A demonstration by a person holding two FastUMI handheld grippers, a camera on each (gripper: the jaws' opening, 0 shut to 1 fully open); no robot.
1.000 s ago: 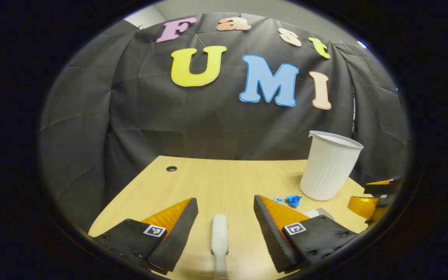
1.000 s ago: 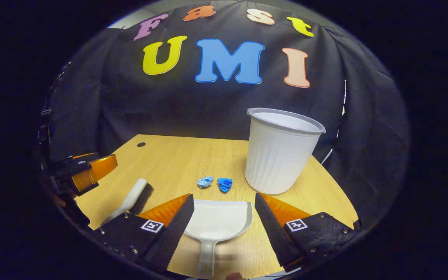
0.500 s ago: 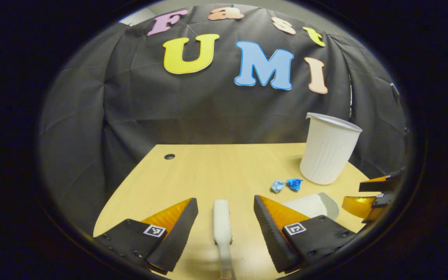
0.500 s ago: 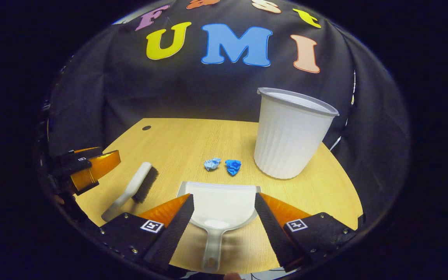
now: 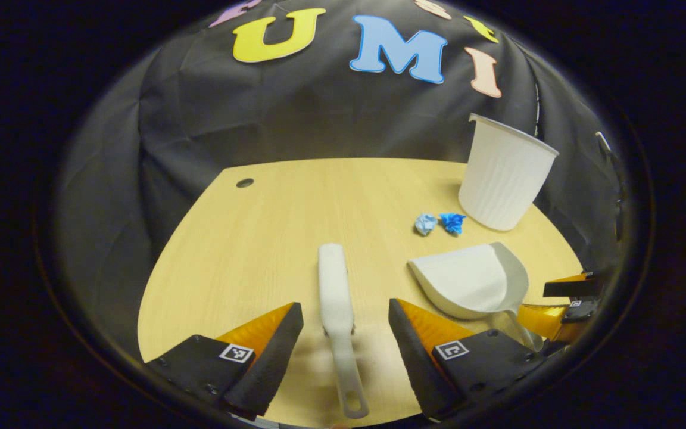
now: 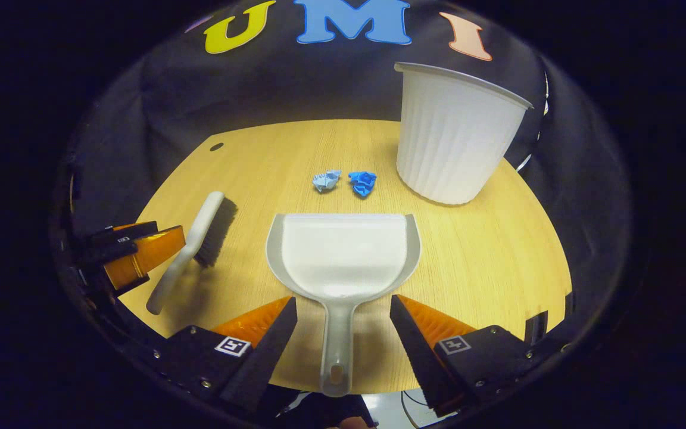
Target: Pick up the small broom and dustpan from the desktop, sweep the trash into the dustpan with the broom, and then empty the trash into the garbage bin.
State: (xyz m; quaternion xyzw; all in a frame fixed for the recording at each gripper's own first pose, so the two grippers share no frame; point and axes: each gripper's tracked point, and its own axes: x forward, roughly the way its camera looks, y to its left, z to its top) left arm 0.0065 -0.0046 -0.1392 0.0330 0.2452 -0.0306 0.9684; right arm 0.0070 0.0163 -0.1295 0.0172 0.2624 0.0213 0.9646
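Pickup step: both hand-held grippers, left (image 5: 346, 325) and right (image 6: 343, 322), gape wide astride broom (image 5: 336, 292) and dustpan (image 6: 343, 250) handles; closing required next.

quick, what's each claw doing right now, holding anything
Left claw: open, straddling the broom handle, not holding it.
Right claw: open, straddling the dustpan handle, not holding it.

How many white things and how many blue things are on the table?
White: 3, the broom, the dustpan and the bin.
Blue: 2, the light paper ball and the darker paper ball.
Total: 5.
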